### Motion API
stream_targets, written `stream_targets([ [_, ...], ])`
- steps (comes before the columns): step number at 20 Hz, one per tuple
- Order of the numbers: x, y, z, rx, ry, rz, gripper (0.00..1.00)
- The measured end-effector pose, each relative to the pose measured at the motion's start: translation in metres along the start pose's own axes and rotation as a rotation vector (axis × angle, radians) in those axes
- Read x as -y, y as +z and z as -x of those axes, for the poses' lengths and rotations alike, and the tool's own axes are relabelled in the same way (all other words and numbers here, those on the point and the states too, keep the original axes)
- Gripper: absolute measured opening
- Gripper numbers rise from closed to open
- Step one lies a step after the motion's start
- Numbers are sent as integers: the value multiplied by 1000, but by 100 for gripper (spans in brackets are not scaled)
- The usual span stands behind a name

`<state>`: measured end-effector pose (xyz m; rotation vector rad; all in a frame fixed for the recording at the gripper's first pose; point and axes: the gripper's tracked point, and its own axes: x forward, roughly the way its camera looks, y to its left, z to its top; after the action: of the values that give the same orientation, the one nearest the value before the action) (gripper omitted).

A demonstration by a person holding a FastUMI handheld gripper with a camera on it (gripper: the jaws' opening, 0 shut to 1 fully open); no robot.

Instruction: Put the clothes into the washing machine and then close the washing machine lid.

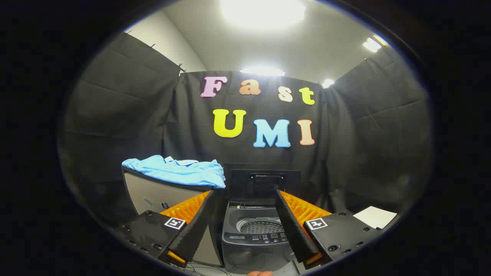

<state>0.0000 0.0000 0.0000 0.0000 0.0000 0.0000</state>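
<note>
Though seen through the gripper view alone, enough to plan by. Gripper (245,234) with fingers spread wide, holding nothing. Between them and beyond: washer (255,239), lid (265,184) raised upright at the back, drum (261,226) bare, controls (257,238) along the near rim. Beyond the left finger, on a grey cabinet (153,197) beside the washer: blue shirt (178,171), loosely folded, one edge drooping over the cabinet's corner toward the lid. Probably light, soft and limp; likely to sag and trail once lifted. Best pinched through a bunched fold near the middle, not a single loose hem. White sheet (375,216) beyond the right finger.
</note>
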Motion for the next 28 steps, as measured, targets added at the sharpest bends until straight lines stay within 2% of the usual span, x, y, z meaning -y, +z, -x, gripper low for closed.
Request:
stream_targets([
  [28,3,-3,-3,-2,5,24,98],
])
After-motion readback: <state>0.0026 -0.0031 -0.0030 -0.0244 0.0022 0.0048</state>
